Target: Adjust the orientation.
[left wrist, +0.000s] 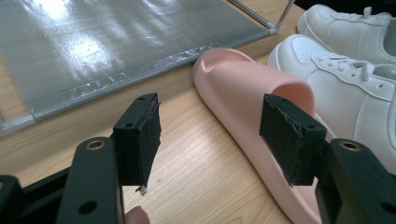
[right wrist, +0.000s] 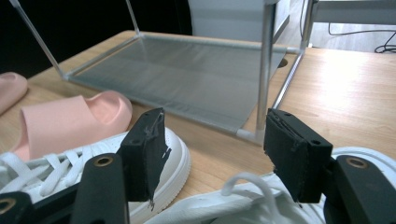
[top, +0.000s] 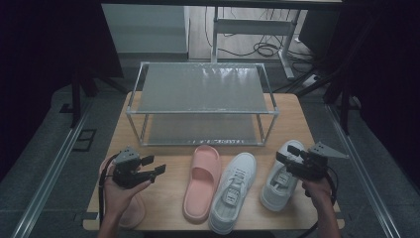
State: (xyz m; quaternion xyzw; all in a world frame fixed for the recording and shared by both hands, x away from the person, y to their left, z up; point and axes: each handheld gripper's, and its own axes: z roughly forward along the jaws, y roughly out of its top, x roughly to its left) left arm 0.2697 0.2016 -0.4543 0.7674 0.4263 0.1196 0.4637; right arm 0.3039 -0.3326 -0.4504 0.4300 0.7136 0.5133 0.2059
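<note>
Fingers first: left gripper [top: 157, 165] has its pads [left wrist: 142, 135] spread wide, nothing between them but bare table [top: 171, 196]. Right gripper [top: 287, 153] likewise released, pads [right wrist: 293, 149] apart, gripping nothing.

Left to right on the table: a pink slide [top: 132, 210] lies mostly under the left hand [top: 119, 193] at the near left edge. The left gripper hovers above it, pointing right. Next comes the second slide [top: 202, 182], toe toward the rack [top: 203, 89]. Then a white sneaker [top: 233, 191], angled. Then the second sneaker [top: 278, 181], with the right gripper hovering over its laces. The rack stands behind all four, both shelves bare.

Step, as judged: pre-grasp. Looks like shoes go onto the rack and none is there yet. Left gripper is lined up on the middle slide, right on the right-hand sneaker.

Next move probably calls for: left to advance so one pad goes inside the slide's strap opening and one outside, then close. Right to drop onto the sneaker's collar or tongue, then close.

View differences: the high view gives the whole layout and the rack's top shelf. The left gripper view shows the slide's strap [left wrist: 261, 79] just beyond the right pad, not touching. The right gripper view shows a lace loop [right wrist: 243, 184] rising between the pads and the rack's near corner post [right wrist: 265, 70] straight ahead, a clearance risk on lift.
</note>
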